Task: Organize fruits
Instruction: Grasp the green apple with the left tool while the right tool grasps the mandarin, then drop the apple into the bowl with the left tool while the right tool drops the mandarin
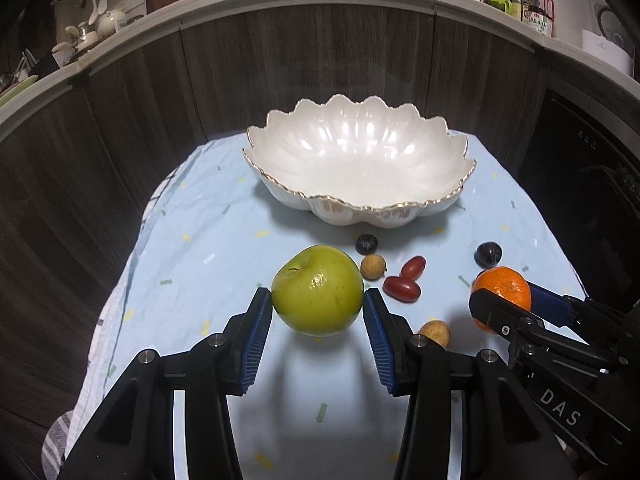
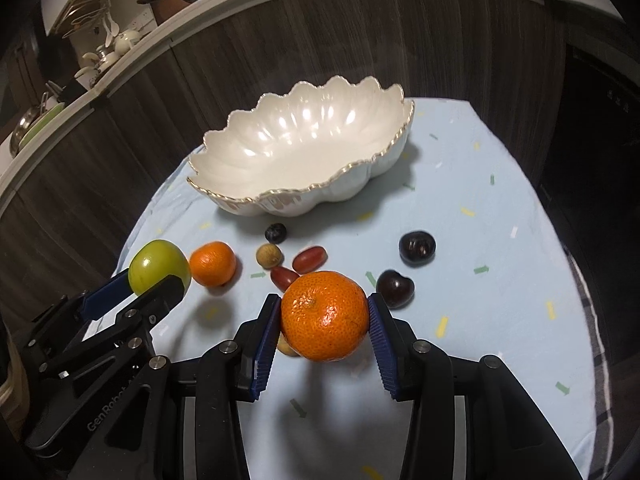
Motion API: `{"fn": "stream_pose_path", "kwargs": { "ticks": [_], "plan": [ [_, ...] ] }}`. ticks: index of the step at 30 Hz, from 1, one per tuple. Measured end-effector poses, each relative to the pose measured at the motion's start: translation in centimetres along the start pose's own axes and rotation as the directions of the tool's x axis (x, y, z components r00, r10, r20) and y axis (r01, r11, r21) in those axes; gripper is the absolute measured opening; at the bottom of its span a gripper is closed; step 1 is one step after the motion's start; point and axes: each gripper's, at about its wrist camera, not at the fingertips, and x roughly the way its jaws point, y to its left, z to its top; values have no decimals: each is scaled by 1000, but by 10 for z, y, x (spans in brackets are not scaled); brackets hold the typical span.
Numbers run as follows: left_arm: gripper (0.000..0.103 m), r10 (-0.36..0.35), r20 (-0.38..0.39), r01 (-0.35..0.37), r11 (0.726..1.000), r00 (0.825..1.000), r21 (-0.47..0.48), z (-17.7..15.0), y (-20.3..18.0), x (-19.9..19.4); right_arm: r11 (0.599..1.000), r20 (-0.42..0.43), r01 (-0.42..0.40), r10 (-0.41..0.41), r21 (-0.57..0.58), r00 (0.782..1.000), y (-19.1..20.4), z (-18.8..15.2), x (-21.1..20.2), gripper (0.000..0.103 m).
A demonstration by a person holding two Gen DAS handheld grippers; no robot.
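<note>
My left gripper [image 1: 318,298] is shut on a green apple [image 1: 318,290] and holds it above the cloth; it also shows in the right wrist view [image 2: 159,266]. My right gripper [image 2: 324,316] is shut on an orange mandarin [image 2: 325,315], also seen in the left wrist view [image 1: 504,292]. A white scalloped bowl [image 1: 360,208] with a gold rim stands empty beyond both. A second mandarin [image 2: 212,263] lies on the cloth by the apple. Two red grapes [image 1: 402,289] [image 1: 413,267], a tan longan [image 1: 373,267], a dark berry [image 1: 367,243] and dark cherries [image 2: 417,249] [image 2: 395,288] lie between grippers and bowl.
A light blue cloth [image 1: 208,240] covers the small table, which drops off at left and right. Dark wooden cabinet fronts [image 1: 120,120] stand behind it under a cluttered counter. Another tan longan [image 1: 435,332] lies beside my left gripper's right finger.
</note>
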Motion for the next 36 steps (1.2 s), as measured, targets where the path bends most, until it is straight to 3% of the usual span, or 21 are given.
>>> {"fn": "stream_pose_path", "kwargs": {
  "ticks": [15, 22, 36],
  "plan": [
    [46, -1, 124, 2, 1000, 992, -9, 46, 14, -21, 997, 129, 39, -30, -69, 991, 19, 45, -28, 45],
    [46, 4, 170, -2, 1000, 985, -10, 80, 22, -15, 994, 165, 72, -59, -77, 985, 16, 77, -21, 45],
    [46, -24, 95, 22, 999, 995, 26, 117, 20, 61, 987, 112, 113, -101, -114, 989, 7, 124, 37, 45]
  ]
}}
